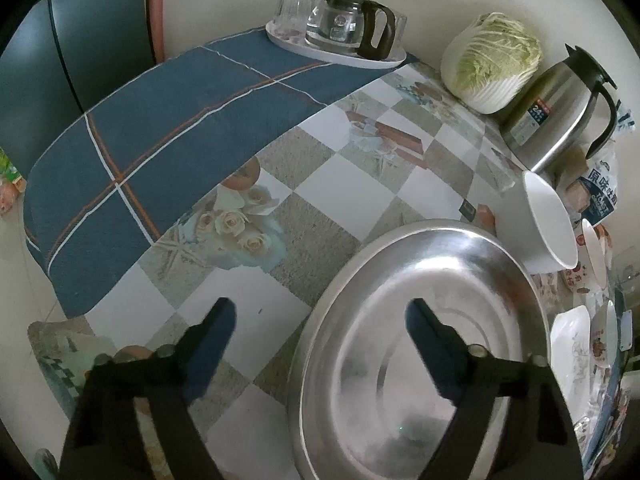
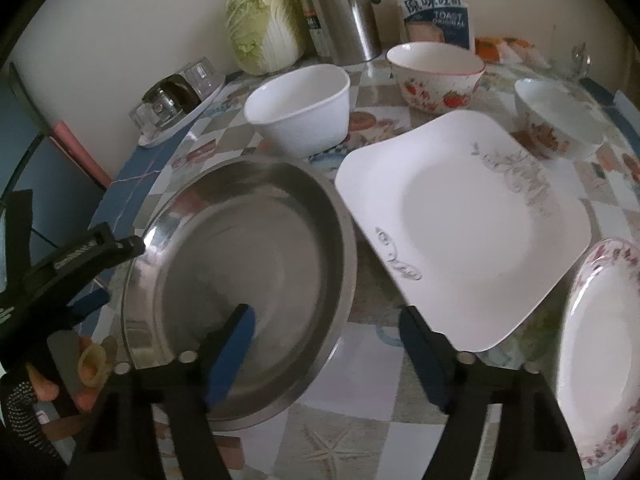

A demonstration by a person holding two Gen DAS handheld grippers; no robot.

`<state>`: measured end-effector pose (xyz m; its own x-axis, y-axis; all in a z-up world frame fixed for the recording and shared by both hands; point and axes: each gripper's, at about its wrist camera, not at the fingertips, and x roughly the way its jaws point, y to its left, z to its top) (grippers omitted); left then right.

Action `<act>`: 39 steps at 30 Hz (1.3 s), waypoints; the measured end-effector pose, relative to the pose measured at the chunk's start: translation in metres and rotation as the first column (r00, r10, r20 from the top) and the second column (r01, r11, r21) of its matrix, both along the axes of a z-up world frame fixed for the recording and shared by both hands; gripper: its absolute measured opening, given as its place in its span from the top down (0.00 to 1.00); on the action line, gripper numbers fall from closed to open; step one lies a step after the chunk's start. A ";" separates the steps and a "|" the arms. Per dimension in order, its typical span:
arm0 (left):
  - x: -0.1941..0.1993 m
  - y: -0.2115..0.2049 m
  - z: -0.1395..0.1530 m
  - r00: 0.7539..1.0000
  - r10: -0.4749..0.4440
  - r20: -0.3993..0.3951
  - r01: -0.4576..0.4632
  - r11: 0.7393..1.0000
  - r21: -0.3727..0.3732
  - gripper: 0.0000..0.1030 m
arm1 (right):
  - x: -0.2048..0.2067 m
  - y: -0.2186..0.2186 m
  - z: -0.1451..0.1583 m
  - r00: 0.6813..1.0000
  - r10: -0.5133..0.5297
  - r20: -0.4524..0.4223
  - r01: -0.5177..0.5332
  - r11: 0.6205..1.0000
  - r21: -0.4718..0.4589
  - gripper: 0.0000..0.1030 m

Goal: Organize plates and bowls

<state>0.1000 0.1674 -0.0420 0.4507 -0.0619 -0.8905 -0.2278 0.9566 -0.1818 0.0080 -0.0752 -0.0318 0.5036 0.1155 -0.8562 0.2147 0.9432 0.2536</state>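
Black arms with blue pads fill the bottom of each view: the left gripper stands wide open, one pad over the checked tablecloth, the other over the steel pan, clasping nothing. The right gripper is also spread wide, its left pad above the pan's inside, its right pad at the near edge of the square plate; whether either pad touches is hard to tell. The pan is shiny and shallow, with a broad rim; it sits near the table's front edge, and its near side is cut off in the left view. Just beside it to the right lies the square plate, white with grey scrollwork, its near corner hidden behind the right pad. A round plate with a floral rim is cut off at the right edge. Behind stand a plain white bowl, a strawberry bowl and a third flowered bowl. Along the wall stand a cabbage, a steel jug, its top cut off, and a toast bag. A tray with a glass pot sits at the far left corner on a blue cloth.
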 end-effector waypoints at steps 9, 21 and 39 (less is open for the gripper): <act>0.012 0.000 -0.016 0.999 0.004 -0.034 -0.005 1.000 -0.019 0.26 | 0.004 0.000 -0.010 0.999 -0.009 -0.049 0.010 1.000 0.023 0.62; 0.011 -0.007 -0.022 0.998 -0.054 -0.031 0.054 0.999 -0.005 0.67 | 0.007 -0.003 -0.016 0.998 0.021 -0.062 -0.019 0.999 0.030 0.85; -0.012 -0.005 0.014 0.997 -0.037 0.074 0.038 0.999 -0.014 0.70 | -0.007 0.001 0.015 0.993 0.105 0.050 -0.104 0.994 -0.022 0.85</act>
<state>0.0876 0.1620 -0.0281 0.5121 -0.0931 -0.8539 -0.1773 0.9612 -0.2111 0.0013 -0.0740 -0.0171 0.5325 0.1529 -0.8325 0.1025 0.9647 0.2427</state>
